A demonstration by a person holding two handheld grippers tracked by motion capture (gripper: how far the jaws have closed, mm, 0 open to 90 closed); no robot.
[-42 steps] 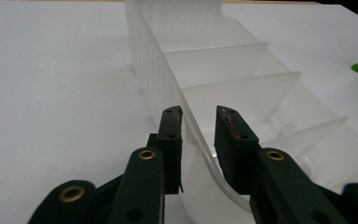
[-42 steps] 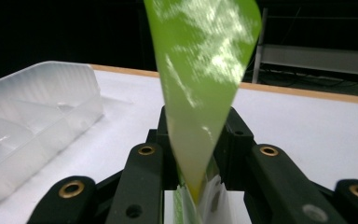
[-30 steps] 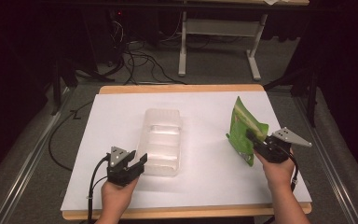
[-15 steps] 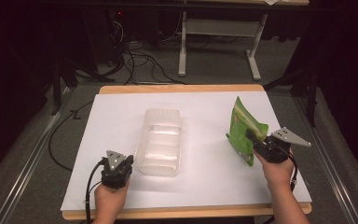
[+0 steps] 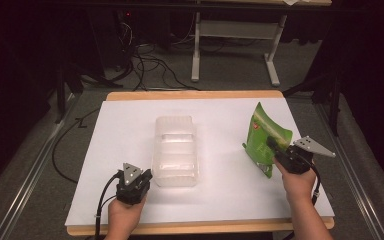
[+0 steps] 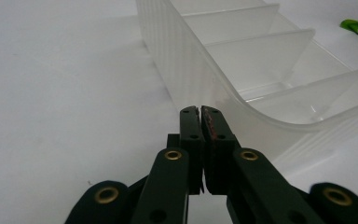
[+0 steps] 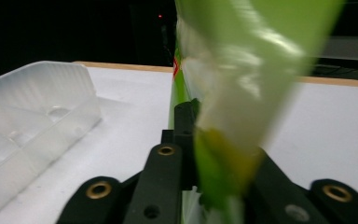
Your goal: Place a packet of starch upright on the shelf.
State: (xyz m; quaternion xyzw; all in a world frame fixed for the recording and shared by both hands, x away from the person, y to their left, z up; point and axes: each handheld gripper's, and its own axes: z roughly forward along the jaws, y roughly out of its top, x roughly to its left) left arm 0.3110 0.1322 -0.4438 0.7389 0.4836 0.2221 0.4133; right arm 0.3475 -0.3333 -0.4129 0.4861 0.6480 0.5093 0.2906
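A clear plastic divided tray lies mid-table, its compartments bare. My left gripper sits just off the tray's near left corner, jaws shut with nothing between them. A green snack bag stands tilted at the right side of the table. On its lower part my right gripper is shut, the bag lifted edge-on between the jaws.
The white table top has a wooden rim at the far edge. Beyond it, cables and a grey desk frame stand on the dark floor. Bare table lies between the tray and bag.
My left gripper drew back toward the near edge, off the tray's corner. The right gripper and bag stayed put.
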